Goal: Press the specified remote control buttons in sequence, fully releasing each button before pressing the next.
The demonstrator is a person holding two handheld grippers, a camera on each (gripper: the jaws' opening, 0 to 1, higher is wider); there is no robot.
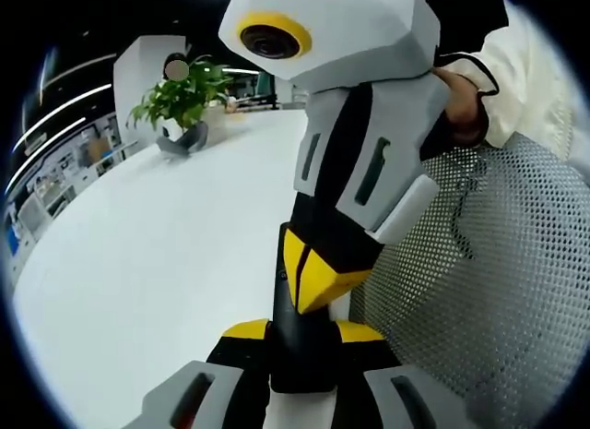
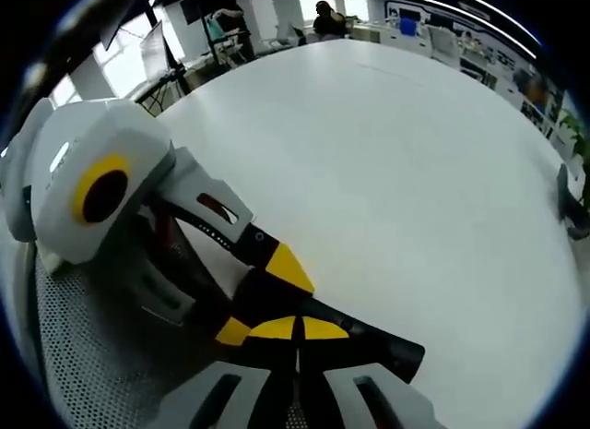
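Observation:
A black remote control [image 1: 300,355] sits between my left gripper's [image 1: 302,332] yellow-tipped jaws, which are shut on its sides. My right gripper [image 1: 313,280] reaches down from the upper right, jaws shut, with its yellow tip resting on the remote's top face. In the right gripper view, my right gripper [image 2: 297,327] has both tips closed together over the remote control [image 2: 387,351], which runs off to the right above the white table [image 2: 387,152]. The left gripper [image 2: 263,295] comes in from the left and clasps the remote's near end. The buttons are hidden.
A grey mesh chair [image 1: 479,263] stands close beside the table edge, and the mesh chair [image 2: 83,355] also lies under the grippers. A potted plant [image 1: 184,97] stands at the far end of the white table [image 1: 166,244]. A person's hand [image 1: 461,97] holds the right gripper.

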